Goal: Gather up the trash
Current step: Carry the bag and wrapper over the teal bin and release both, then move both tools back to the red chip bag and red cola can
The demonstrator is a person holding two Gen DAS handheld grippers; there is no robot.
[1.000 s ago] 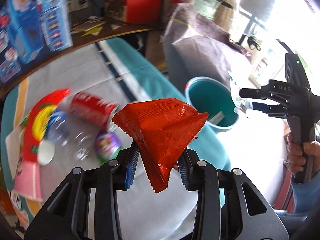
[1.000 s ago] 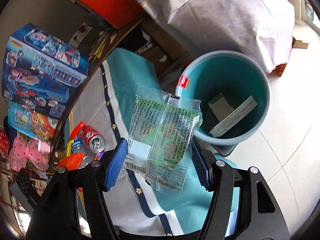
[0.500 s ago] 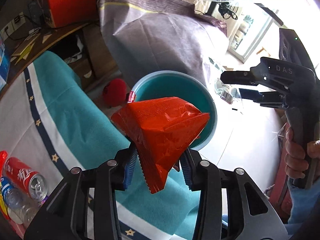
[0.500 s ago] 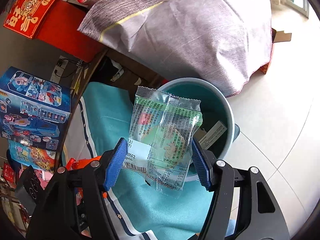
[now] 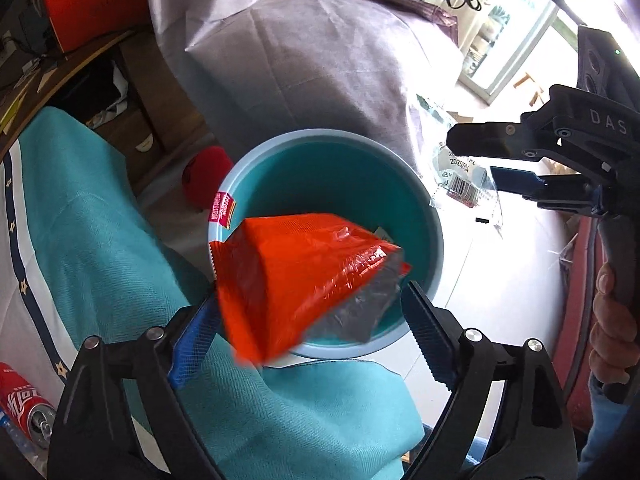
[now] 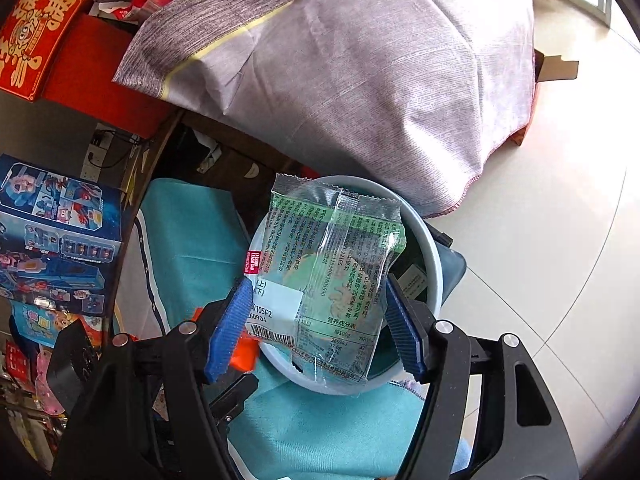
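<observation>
My left gripper (image 5: 312,336) hangs over the teal bin (image 5: 436,232), its jaws opening wide. A red crinkled wrapper (image 5: 296,276), blurred and tilted, is loose between them above the bin's near rim. To the right, my right gripper (image 5: 492,164) holds a clear green snack wrapper (image 5: 460,176). In the right wrist view that wrapper (image 6: 336,276) stands upright between the blue pads (image 6: 228,328) of the right gripper (image 6: 316,332). These jaws are starting to open but still grip it over the bin (image 6: 434,276). Paper scraps lie in the bin.
A teal cloth (image 5: 100,240) covers the table beside the bin, with a red cola can (image 5: 24,400) at its left. A big grey-purple sack (image 6: 360,80) leans behind the bin. Toy boxes (image 6: 60,232) stand at left. White tiled floor (image 6: 560,240) lies to the right.
Both grippers swung from the table to above the bin. The left jaws spread wide and the red wrapper tipped loose. The right gripper kept its wrapper.
</observation>
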